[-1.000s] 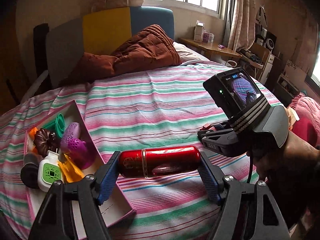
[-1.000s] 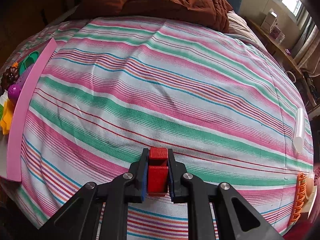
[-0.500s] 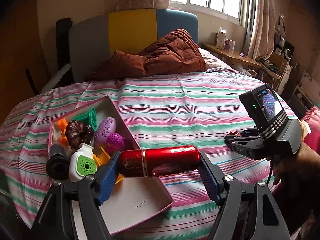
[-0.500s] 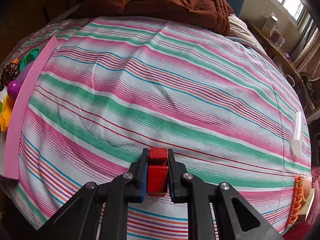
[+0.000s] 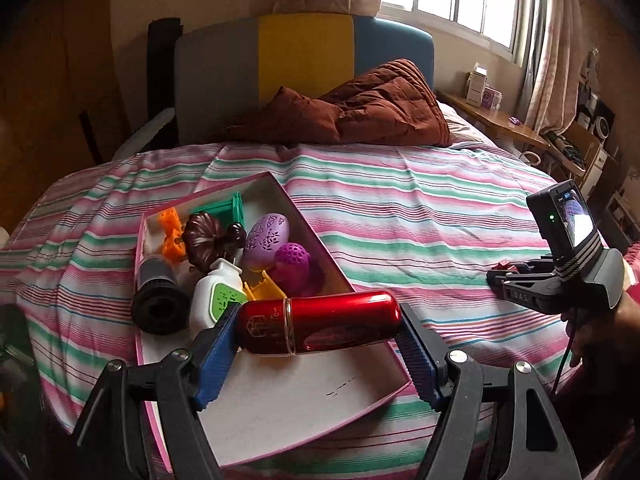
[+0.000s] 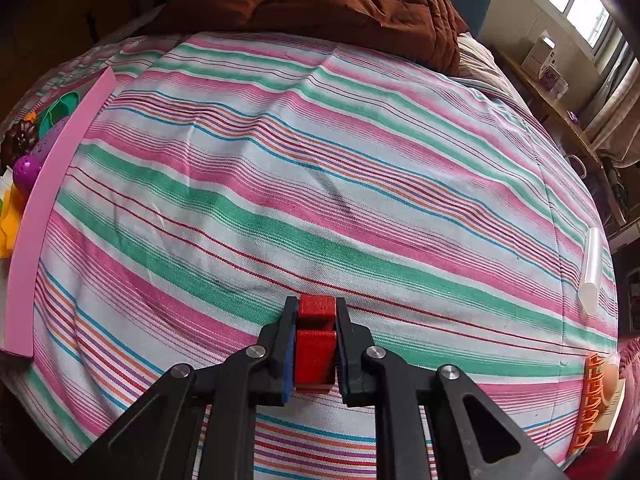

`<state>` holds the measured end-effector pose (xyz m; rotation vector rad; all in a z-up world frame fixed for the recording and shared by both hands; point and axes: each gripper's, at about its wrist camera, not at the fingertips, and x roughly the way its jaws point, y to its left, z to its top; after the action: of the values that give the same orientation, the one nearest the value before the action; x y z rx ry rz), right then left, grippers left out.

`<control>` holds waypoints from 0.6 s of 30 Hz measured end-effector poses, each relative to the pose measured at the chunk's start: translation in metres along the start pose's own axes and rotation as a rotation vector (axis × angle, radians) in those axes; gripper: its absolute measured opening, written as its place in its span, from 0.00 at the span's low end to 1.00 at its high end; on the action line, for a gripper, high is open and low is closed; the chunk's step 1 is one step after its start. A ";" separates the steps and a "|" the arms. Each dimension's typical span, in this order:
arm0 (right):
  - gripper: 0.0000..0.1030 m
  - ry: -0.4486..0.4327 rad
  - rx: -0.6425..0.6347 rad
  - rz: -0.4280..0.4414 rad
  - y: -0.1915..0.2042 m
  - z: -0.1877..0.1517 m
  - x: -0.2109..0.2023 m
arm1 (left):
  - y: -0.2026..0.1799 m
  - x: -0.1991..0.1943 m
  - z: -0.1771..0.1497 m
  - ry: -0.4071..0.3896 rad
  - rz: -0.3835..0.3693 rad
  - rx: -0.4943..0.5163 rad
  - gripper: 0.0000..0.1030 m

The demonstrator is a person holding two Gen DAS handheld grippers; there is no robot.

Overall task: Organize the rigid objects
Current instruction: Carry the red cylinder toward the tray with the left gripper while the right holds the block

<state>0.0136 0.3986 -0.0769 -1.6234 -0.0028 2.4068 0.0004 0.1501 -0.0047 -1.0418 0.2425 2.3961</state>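
Between my left gripper [image 5: 318, 346]'s blue pads, a glossy red capsule-shaped case [image 5: 318, 326] is pinched end to end over the pink box [image 5: 280, 396]'s bare floor, toys heaped at 11 o'clock. It looks hard, smooth and slippery; I judge a hold across its middle safer than this lengthwise one. My right gripper [image 6: 316, 346] is clamped on a small red block [image 6: 316, 344], stiff, ridged and light, just above the striped bedspread [image 6: 320, 184]. Its lower half is hidden, as is the box's near edge.

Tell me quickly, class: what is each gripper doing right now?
Left gripper: closed endwise on the red capsule case.
Right gripper: closed on the red block.
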 end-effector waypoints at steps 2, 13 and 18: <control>0.14 -0.001 -0.002 -0.002 0.000 0.000 0.000 | 0.004 0.000 -0.002 0.002 0.006 -0.010 0.73; 0.14 -0.002 -0.006 -0.007 0.000 0.000 0.000 | 0.026 0.000 -0.012 0.026 0.041 -0.048 0.73; 0.14 -0.003 -0.009 -0.011 0.001 0.000 0.000 | 0.040 0.001 -0.019 0.040 0.064 -0.074 0.73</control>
<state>0.0134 0.3977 -0.0766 -1.6192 -0.0233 2.4048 -0.0092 0.1097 -0.0199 -1.1327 0.2062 2.4598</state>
